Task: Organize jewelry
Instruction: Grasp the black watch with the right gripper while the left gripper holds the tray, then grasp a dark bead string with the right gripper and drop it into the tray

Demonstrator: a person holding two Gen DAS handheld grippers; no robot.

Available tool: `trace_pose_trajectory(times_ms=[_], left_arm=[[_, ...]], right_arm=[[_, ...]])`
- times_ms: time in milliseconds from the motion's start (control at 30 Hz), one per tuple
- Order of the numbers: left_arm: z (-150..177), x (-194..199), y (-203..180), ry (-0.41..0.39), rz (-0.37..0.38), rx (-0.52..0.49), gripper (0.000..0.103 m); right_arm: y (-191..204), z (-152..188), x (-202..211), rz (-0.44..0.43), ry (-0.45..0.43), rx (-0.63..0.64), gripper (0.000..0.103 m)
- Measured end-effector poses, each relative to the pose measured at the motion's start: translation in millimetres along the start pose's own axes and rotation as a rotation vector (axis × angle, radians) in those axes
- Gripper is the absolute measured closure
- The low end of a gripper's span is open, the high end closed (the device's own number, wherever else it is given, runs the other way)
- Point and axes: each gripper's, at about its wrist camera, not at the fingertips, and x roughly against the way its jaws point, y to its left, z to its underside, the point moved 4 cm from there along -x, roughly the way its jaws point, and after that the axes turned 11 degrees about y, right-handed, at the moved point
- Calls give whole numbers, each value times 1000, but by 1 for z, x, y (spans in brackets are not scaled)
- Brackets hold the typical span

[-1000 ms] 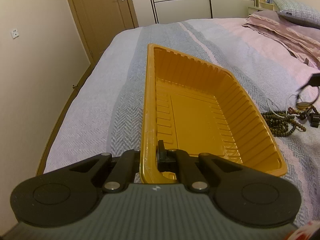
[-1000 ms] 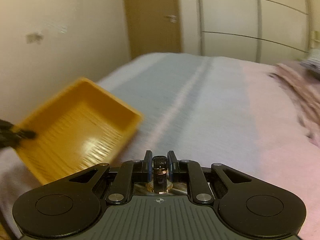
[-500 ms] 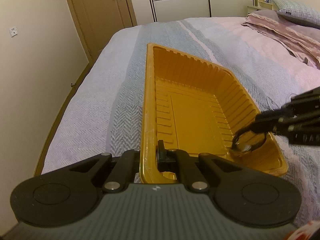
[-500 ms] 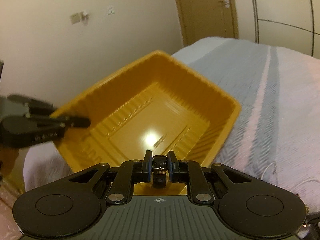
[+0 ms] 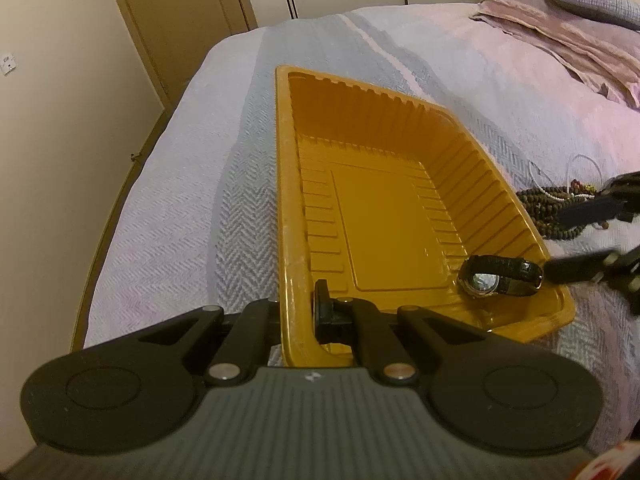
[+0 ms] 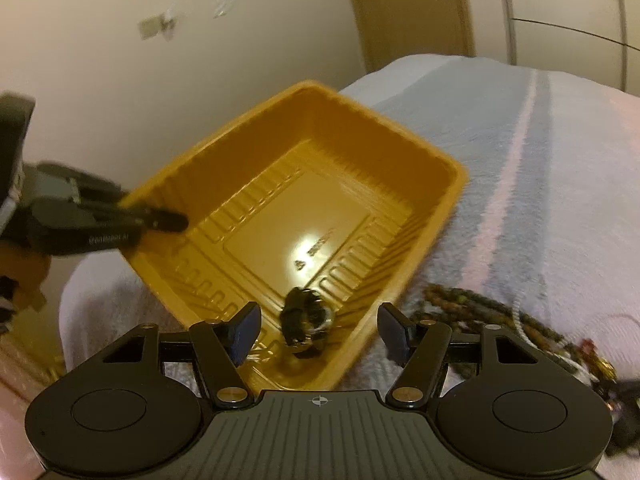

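Observation:
An orange plastic tray point(image 5: 400, 152) lies on the bed; it also shows in the right wrist view point(image 6: 448, 184). My left gripper point(image 5: 298, 316) is shut on the tray's near rim. A black-strapped wristwatch point(image 5: 498, 274) lies inside the tray at its near right corner, also seen in the right wrist view point(image 6: 306, 320). My right gripper point(image 6: 318, 330) is open and empty just above the watch, and shows at the right edge of the left wrist view point(image 5: 592, 240). A pile of dark beaded necklaces point(image 5: 556, 210) lies on the bedspread right of the tray, also in the right wrist view point(image 6: 500, 320).
The bed has a grey and pink striped spread point(image 5: 440, 52). Folded pink bedding and a pillow point(image 5: 568, 20) lie at the far right. A wall point(image 5: 48, 120) runs along the bed's left side, with a wooden door point(image 5: 188, 12) beyond.
My right gripper carried the watch over the tray, opened and let it go. The watch now lies in the tray. My left gripper kept its hold on the rim.

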Motion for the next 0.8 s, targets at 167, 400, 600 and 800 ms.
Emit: trace_pose_trajectory(times_ms=[167, 400, 600, 800], left_arm=[[0, 0, -2, 6, -8, -12, 100], [-4, -2, -4, 18, -10, -32, 100], [-7, -2, -6, 27, -18, -49, 100], [-9, -1, -6, 36, -19, -56, 100]], right_arm=[[-42, 24, 36, 119, -56, -122, 38], [-126, 80, 73, 420, -50, -254, 38], [-154, 96, 76, 466, -21, -232, 39], [-162, 94, 70, 520, -10, -213, 53]])
